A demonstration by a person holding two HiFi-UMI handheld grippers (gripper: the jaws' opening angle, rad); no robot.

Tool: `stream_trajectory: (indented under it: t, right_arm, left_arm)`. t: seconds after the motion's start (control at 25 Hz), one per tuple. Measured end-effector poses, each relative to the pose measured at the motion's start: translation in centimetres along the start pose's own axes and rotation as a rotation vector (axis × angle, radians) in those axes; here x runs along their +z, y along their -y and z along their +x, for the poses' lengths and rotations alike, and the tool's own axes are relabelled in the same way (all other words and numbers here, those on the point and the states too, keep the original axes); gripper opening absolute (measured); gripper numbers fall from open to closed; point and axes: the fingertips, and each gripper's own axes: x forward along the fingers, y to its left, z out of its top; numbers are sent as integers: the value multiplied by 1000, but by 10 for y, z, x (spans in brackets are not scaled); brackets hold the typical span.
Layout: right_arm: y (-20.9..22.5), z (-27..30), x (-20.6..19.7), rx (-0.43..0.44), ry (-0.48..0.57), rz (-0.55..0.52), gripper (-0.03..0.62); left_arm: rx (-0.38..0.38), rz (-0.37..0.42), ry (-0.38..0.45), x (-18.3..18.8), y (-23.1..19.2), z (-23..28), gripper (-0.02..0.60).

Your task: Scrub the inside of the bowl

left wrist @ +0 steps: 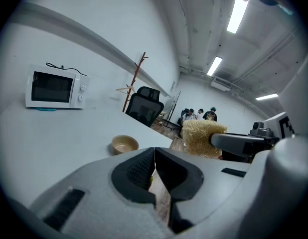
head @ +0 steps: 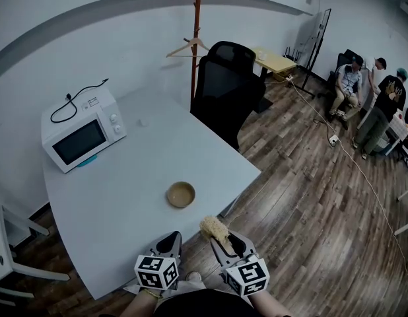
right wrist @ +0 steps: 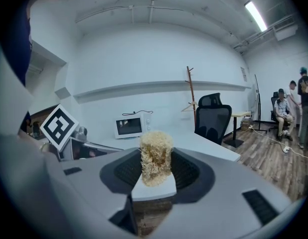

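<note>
Holding a pale, fibrous loofah scrubber (right wrist: pixel 155 156) upright between its pads, my right gripper (right wrist: pixel 155 172) is clamped on the lower part of it, so the frayed top stands clear above the jaws. My left gripper (left wrist: pixel 154 157) carries nothing: its two ribbed pads are pressed flat against each other with no gap showing. In the head view both grippers sit side by side at the near edge of the white counter (head: pixel 151 157), the left one about over the edge and the right one just off it above the wooden floor (head: pixel 303 210). The bowl (head: pixel 181 194), small, tan and upright, stands on the counter a little in from that near edge, ahead of both grippers and apart from them; nothing shows inside it, and the scrubber is not touching it. From the left gripper view the bowl lies just left of my shut jaws, with the scrubber off to their right. A white microwave (head: pixel 82 136) sits near the far left corner of the counter, its black cord coiled on top. Behind the far right edge is a black office chair (head: pixel 227 88), with a wooden coat stand (head: pixel 196 38) and a hanger (head: pixel 187 46) by the wall. Several people (head: pixel 372 94) are gathered well away across the room.
</note>
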Motion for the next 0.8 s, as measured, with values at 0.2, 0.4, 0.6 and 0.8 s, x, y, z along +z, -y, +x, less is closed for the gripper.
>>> stream_trajectory:
  t: [0.2,0.4,0.6,0.8]
  right_arm:
    - [8,21,4,9,-12,-6,167]
    - [18,39,7,34,-27,-12,167]
    - [30,66,16,90,-22,-26,167]
    - [44,101,31,180,-22,-62,167]
  left_arm:
    - [13,-5,3,10,-17,16,19]
    - [48,-26,6,16,-30,26,19]
    - [104,-48,10,18,-43,37,19]
    - [184,-83,24,25,-59,55,19]
